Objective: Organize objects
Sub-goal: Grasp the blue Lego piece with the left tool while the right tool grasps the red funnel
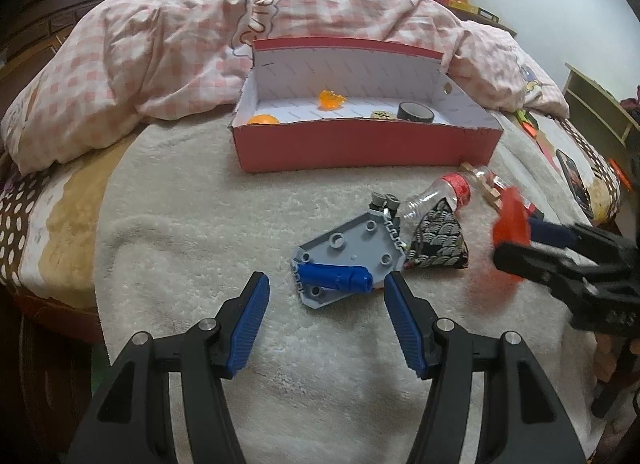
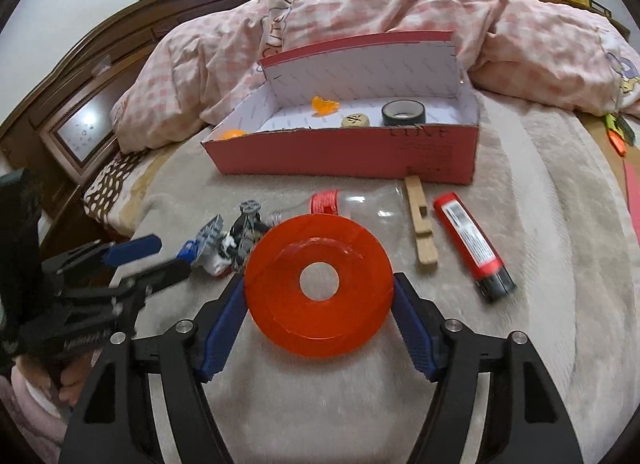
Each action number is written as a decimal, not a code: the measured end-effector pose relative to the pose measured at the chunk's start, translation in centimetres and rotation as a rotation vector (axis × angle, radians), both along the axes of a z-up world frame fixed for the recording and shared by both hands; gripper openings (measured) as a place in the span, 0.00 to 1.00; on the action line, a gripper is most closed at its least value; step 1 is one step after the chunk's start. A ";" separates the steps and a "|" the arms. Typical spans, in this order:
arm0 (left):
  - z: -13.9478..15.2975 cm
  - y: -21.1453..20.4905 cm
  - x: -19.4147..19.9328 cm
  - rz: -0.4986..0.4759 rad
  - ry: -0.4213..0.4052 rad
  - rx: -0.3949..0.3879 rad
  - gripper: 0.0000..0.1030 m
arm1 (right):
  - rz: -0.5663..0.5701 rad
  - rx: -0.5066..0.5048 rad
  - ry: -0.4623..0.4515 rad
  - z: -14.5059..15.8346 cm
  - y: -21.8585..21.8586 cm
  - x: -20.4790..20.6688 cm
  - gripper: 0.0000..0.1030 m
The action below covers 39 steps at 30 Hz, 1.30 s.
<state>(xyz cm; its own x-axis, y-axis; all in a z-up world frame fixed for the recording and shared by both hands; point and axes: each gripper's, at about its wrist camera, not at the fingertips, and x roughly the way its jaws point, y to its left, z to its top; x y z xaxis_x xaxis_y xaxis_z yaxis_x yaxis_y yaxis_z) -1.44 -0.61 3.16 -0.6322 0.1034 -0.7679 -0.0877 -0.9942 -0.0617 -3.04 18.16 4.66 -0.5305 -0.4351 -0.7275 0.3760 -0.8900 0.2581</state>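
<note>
My right gripper (image 2: 319, 280) is shut on a translucent orange-red ring (image 2: 280, 304), one pad at each side of its rim, held above the blanket. From the left wrist view the ring (image 1: 512, 220) shows blurred at the right gripper (image 1: 514, 242). My left gripper (image 1: 327, 278) stands open just short of a grey and blue brick toy (image 1: 348, 248), nothing between its pads. The red open box (image 1: 368, 144) lies behind, holding an orange ball (image 1: 262, 119), an orange piece (image 1: 331, 98), a wooden disc (image 2: 355, 119) and a black tape roll (image 2: 403, 111).
On the beige blanket lie a clear plastic bottle (image 1: 440, 192), a black patterned pouch (image 1: 436, 248), a wooden clothespin (image 2: 420, 224) and a red tube with a black cap (image 2: 472, 244). A pink checked quilt (image 1: 160, 48) is heaped behind the box. A phone (image 1: 574, 180) lies at the right.
</note>
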 end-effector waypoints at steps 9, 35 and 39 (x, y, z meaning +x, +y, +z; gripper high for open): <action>-0.5 0.1 -0.4 -0.015 -0.003 0.012 0.58 | -0.010 0.041 -0.021 -1.5 0.4 1.2 0.70; -0.5 -1.2 -0.9 -0.014 0.011 0.148 0.33 | -0.008 0.038 -0.018 -1.7 0.5 1.3 0.70; -0.5 -1.2 -0.8 -0.015 0.015 0.133 0.33 | -0.008 0.038 -0.017 -1.7 0.5 1.3 0.70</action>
<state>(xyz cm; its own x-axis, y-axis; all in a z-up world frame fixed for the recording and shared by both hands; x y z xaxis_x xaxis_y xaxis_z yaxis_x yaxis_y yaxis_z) -2.27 -1.81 2.64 -0.6414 0.2133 -0.7370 -0.1049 -0.9759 -0.1912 -1.75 18.65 2.95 -0.5210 -0.4031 -0.7524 0.3646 -0.9021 0.2309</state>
